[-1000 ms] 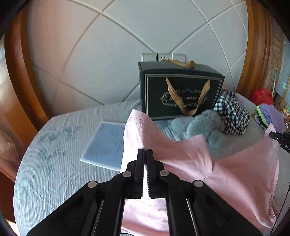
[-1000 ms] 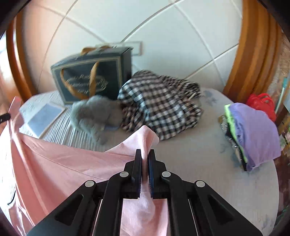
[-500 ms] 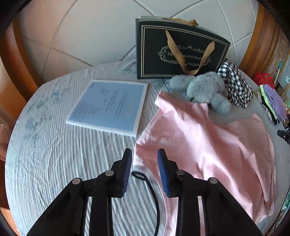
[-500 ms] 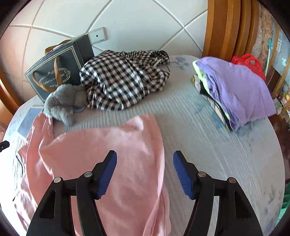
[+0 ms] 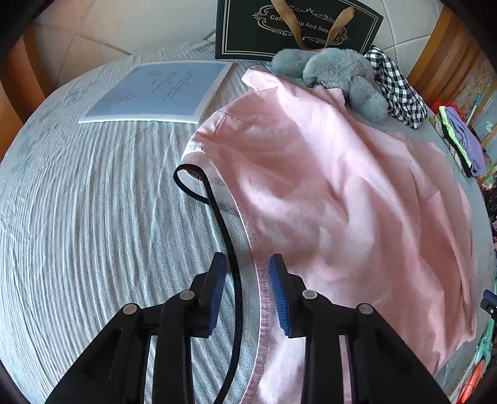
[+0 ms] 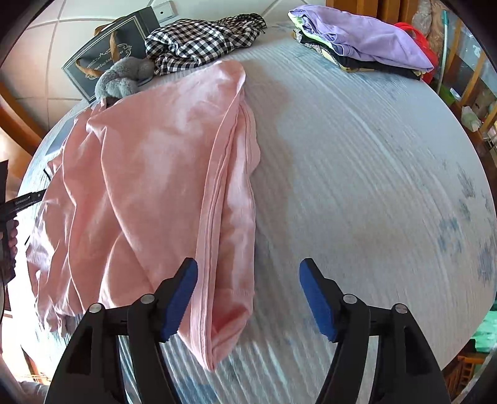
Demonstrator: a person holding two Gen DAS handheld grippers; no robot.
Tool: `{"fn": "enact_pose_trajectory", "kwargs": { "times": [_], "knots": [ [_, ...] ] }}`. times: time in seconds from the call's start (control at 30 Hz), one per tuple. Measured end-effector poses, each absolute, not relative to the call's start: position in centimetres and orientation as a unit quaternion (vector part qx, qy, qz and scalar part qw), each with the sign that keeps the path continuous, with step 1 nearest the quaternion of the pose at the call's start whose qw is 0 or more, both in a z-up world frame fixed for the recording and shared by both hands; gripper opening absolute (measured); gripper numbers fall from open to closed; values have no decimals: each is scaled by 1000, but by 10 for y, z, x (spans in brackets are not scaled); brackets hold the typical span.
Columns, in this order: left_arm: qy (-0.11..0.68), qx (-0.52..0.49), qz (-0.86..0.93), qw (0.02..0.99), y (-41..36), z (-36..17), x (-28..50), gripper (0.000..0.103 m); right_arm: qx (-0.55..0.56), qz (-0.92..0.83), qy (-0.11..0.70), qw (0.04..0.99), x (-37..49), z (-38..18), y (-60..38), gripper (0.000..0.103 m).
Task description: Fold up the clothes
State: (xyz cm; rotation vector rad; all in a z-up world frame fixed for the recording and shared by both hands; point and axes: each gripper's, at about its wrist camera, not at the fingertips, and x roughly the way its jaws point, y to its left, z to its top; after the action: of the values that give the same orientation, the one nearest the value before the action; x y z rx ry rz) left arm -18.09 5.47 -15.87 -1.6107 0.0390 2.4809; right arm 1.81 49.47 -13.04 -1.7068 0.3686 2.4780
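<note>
Pink garment [image 5: 335,192] released a second ago, now lying folded on bed [image 6: 372,174]; left gripper [image 5: 247,295] and right gripper [image 6: 248,298] both apart, empty, hem at 12 o'clock — next fold likely.

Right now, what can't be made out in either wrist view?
- Left wrist: the pink garment runs off the bottom edge behind the left gripper; its type is unclear.
- Left wrist: gift bag lettering is partly hidden by its ribbon handle.
- Right wrist: the folded pile under the purple top is too small to count.
</note>
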Motion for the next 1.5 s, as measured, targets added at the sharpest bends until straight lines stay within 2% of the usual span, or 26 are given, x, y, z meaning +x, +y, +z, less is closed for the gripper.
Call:
{"fn": "enact_pose_trajectory", "kwargs": {
  "times": [0.03, 0.07, 0.1, 0.23, 0.47, 0.63, 0.67, 0.73, 0.8, 0.9, 1.03, 1.07, 1.1, 1.17, 1.23, 1.33, 1.5],
  "knots": [
    [21, -544, 834, 90, 59, -159, -181, 28, -564, 816, 119, 50, 22, -131, 492, 74],
    [29, -545, 833, 88, 63, -159, -181, 4, -566, 815, 115, 44, 26, -131, 488, 76],
    [35, -546, 832, 86, 67, -159, -180, 2, -567, 815, 111, 39, 28, -133, 484, 76],
    [39, -540, 838, 63, 68, -150, -171, 2, -571, 815, 97, 25, 28, -140, 470, 76],
    [37, -512, 858, 17, 36, -118, -152, 2, -535, 838, 108, 16, 1, -126, 466, 43],
    [34, -508, 860, 10, 31, -118, -149, 2, -552, 827, 103, 23, -38, -142, 469, 43],
    [36, -508, 861, 6, 32, -120, -150, 2, -558, 825, 92, 28, -43, -145, 468, 36],
    [36, -509, 860, -1, 32, -122, -151, 2, -556, 829, 36, 49, -47, -139, 464, 1],
    [37, -510, 859, -10, 31, -125, -154, 2, -543, 835, 19, 85, -49, -131, 479, 2],
    [34, -516, 856, -12, 30, -130, -157, 2, -523, 837, 58, 150, -45, -122, 529, 2],
    [19, -512, 858, 12, 31, -117, -149, 6, -516, 833, 86, 180, -36, -121, 564, 13],
    [13, -508, 861, 20, 30, -109, -143, 16, -512, 836, 102, 169, -29, -118, 565, 16],
    [13, -501, 865, 26, 29, -101, -135, 32, -508, 839, 112, 158, -22, -116, 565, 20],
    [16, -487, 872, 38, 28, -87, -114, 47, -501, 848, 107, 133, -5, -110, 554, 20],
    [13, -486, 872, 59, 25, -81, -92, 47, -503, 850, 104, 116, 10, -111, 540, 23],
    [20, -499, 862, 88, 27, -86, -55, 47, -513, 846, 106, 104, 37, -119, 521, 45],
    [27, -516, 846, 132, 35, -104, 14, 47, -520, 841, 114, 96, 78, -133, 499, 47]
  ]
}}
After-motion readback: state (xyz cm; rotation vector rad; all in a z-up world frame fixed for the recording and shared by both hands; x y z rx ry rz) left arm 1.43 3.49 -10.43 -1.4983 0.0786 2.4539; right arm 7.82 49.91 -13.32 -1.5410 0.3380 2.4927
